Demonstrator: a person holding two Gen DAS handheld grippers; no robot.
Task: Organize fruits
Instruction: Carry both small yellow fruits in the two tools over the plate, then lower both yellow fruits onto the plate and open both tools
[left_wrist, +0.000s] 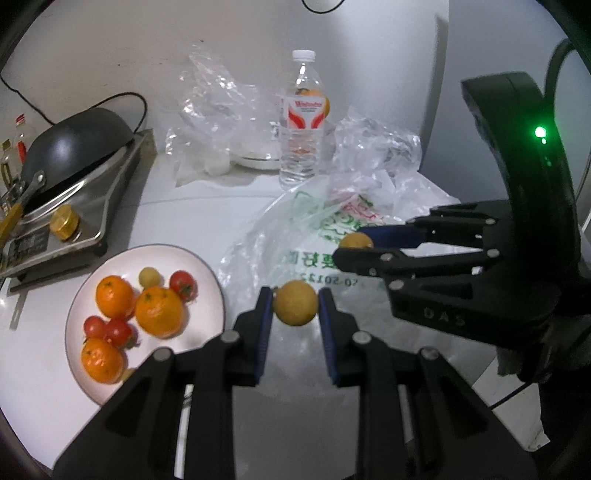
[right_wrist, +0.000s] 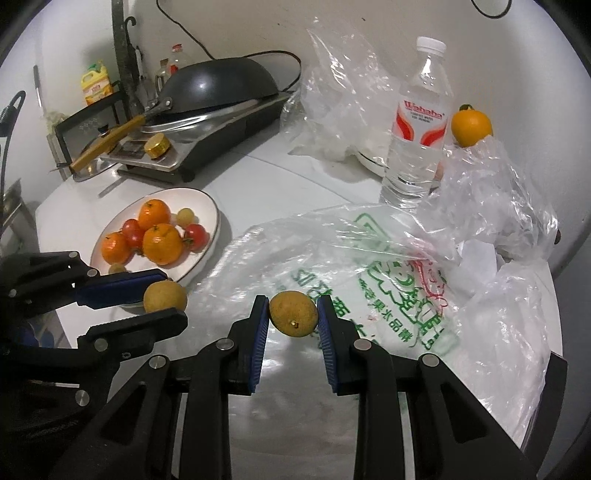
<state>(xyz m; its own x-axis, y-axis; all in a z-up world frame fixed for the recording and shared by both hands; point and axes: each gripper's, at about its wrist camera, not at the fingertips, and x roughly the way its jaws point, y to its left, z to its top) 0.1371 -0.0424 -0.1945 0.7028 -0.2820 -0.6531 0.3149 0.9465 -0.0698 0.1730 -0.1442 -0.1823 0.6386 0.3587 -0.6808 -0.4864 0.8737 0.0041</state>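
My left gripper (left_wrist: 295, 306) is shut on a small tan round fruit (left_wrist: 295, 302), held just right of the white plate (left_wrist: 210, 273). It also shows in the right wrist view (right_wrist: 162, 299). My right gripper (right_wrist: 292, 314) is shut on a second tan fruit (right_wrist: 293, 313) above the printed plastic bag (right_wrist: 388, 266). It also shows in the left wrist view (left_wrist: 354, 245). The plate (right_wrist: 207, 206) holds three oranges (left_wrist: 159, 312), several small tomatoes (left_wrist: 183, 285) and a pale tan fruit (left_wrist: 149, 277). One more orange (right_wrist: 471, 127) sits behind the water bottle (right_wrist: 417, 122).
A stove with a dark wok (left_wrist: 77, 136) stands at the back left. Clear crumpled bags (left_wrist: 218, 110) and a white dish (left_wrist: 258, 160) lie at the back. An oil bottle (right_wrist: 96, 83) stands by the wall. The table's edge runs at right (right_wrist: 554, 354).
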